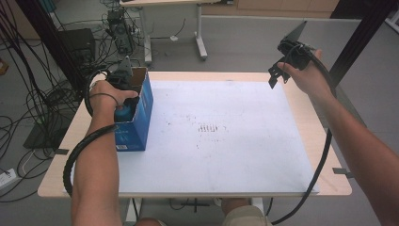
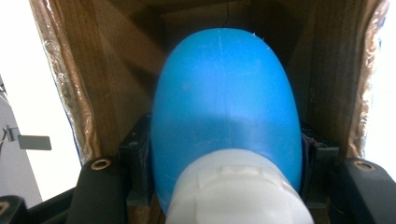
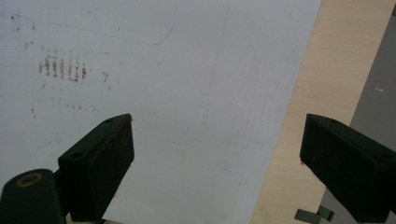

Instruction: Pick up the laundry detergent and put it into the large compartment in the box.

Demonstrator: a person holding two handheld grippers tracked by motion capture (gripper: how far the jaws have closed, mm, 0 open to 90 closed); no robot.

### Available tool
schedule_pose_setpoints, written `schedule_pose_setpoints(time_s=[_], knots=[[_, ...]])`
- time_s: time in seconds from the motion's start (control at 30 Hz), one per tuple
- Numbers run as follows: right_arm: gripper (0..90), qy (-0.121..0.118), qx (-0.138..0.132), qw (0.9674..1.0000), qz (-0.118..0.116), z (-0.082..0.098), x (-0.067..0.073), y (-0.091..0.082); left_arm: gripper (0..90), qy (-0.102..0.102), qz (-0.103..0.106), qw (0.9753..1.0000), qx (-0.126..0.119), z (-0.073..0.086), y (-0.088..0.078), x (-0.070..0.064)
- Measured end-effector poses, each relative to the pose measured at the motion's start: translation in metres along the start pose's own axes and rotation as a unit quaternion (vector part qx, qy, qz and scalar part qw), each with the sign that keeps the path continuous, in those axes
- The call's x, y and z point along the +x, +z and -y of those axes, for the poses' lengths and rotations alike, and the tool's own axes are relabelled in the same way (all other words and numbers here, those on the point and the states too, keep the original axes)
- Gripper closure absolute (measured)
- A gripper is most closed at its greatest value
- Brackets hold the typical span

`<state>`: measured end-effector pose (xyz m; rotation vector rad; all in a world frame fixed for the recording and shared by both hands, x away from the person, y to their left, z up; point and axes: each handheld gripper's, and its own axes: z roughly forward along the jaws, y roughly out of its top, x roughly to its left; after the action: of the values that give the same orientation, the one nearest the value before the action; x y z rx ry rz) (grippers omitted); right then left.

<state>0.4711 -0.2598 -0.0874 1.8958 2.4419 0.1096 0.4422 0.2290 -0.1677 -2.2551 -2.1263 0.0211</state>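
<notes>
Where the high view looks down, the left hand-held gripper [image 1: 123, 96] is sunk in the open top of a blue box [image 1: 140, 123] on the surface [image 1: 226, 141]. Right hand-held gripper [image 1: 278, 71] hangs well apart, above the far edge.

Left gripper view: jaws clamped on a blue bottle [image 2: 224, 107] with white cap [image 2: 238, 191], box walls close on both sides.

Right gripper view: jaws wide apart, nothing between, white mat [image 3: 187, 70] beneath.

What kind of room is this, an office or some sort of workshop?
Most likely a lab or test workshop rather than an office. Loose cables sprawl over the grey floor beside electronic gear, and the table carries a scuffed white mat where a person works with a hand-held gripper in each hand.
</notes>
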Motion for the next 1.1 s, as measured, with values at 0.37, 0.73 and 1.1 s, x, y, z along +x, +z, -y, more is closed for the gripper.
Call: schedule_pose_setpoints(time_s=[0.37,0.73,1.1], knots=[[10.1,-0.001,0.001,1.0000,-0.001,-0.0016,0.0007,0.0008,37.4,0.000,0.000,1.0000,-0.001,-0.0006,0.0002,-0.0004],[10.1,-0.004,0.001,1.0000,0.000,-0.0012,0.0045,0.0006,37.3,0.000,0.000,1.0000,-0.003,0.0009,0.0002,-0.0007],[10.1,-0.008,0.000,1.0000,0.000,-0.0006,0.0072,-0.0010,37.3,0.001,0.000,1.0000,-0.003,0.0012,0.0000,-0.0006]])
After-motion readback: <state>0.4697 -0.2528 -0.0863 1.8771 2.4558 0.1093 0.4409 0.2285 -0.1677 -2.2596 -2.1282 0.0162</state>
